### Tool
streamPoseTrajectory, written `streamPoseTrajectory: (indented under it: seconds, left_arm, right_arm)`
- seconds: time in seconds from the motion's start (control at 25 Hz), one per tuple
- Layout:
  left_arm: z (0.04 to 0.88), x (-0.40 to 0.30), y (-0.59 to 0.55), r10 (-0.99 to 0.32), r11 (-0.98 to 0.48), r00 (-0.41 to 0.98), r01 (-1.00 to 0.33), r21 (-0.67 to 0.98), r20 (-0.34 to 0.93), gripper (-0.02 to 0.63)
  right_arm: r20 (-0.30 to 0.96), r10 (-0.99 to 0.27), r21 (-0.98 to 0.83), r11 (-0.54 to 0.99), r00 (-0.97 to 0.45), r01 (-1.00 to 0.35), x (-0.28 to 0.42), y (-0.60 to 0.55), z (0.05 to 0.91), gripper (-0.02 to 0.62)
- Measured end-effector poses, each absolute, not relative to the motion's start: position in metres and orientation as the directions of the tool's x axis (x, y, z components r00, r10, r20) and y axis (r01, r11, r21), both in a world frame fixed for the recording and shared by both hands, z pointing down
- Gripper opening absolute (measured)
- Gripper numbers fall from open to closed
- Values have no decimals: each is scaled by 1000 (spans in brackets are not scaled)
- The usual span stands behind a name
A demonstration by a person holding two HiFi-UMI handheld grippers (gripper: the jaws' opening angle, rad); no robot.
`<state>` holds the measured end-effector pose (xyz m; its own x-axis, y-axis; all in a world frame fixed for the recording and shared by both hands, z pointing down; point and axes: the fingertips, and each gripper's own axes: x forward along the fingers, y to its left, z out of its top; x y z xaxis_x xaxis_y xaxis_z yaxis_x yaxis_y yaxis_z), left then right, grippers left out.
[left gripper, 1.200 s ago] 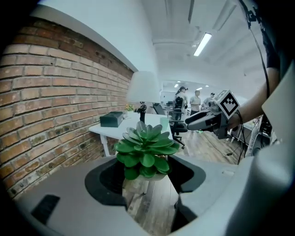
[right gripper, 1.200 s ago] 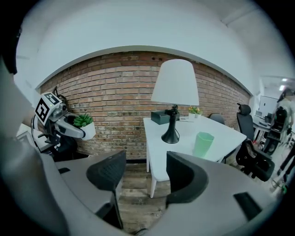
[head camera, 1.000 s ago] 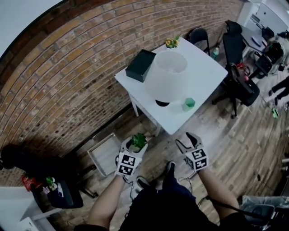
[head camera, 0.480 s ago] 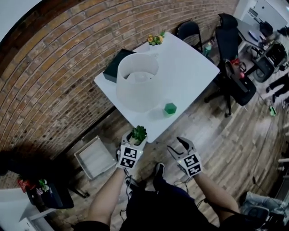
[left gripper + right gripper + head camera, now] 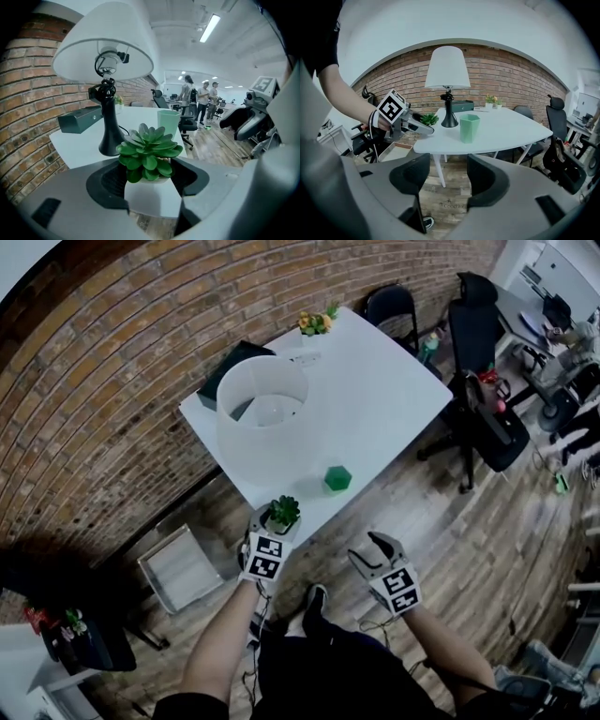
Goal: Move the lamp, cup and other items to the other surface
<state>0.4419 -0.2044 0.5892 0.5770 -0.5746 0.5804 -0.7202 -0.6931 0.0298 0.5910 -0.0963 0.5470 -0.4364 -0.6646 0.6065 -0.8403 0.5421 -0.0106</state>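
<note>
- Left gripper (image 5: 278, 523): the fingers are being kept clamped on the white pot of a small potted succulent (image 5: 284, 511). In the left gripper view the pot (image 5: 152, 197) is being pinched from both sides, with the green leaves (image 5: 149, 152) standing upright above it.
- The succulent is being held in the air at the near edge of the white table (image 5: 394, 399). Wooden floor (image 5: 150, 227) is showing under the pot.
- In the right gripper view the left gripper (image 5: 423, 129) is being seen side-on at that table edge (image 5: 511, 126), with the succulent (image 5: 429, 118) at its tips.
- Right gripper (image 5: 366, 551): the fingers are being held wide apart with nothing between them. Only floor is being seen through the gap (image 5: 443, 180). It is hanging short of the table, beside the left one.
- Lamp (image 5: 262, 418): it is standing upright on the table, white shade on a black stem (image 5: 110, 136), just beyond the succulent.
- Cup (image 5: 337, 478): green and upright, it is sitting on the table near the front edge, to the right of the lamp and apart from it (image 5: 469, 128).
- A dark box (image 5: 225, 371) is lying on the table behind the lamp, on the brick wall side.
- A small flower pot (image 5: 317, 322) is sitting at the far table edge.
- A pale tray (image 5: 183, 568) is lying on the floor left of the table.
- Black office chairs (image 5: 487, 418) are standing to the right.
</note>
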Motion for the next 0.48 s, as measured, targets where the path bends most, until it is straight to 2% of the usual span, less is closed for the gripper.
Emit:
streamPoseTrajectory:
  seconds: [0.32,0.48]
  left_arm:
    - [607,451,-209,-561,-694,545,-720,5,622,264]
    - [606,445,-206,-550,-687,532,-727,14,644,295]
  right_arm:
    - [601,-659,-28,549,-453,-835,596,-104,550,255]
    - [590,-654,-38,563,-474,-825,589,-106,550,253]
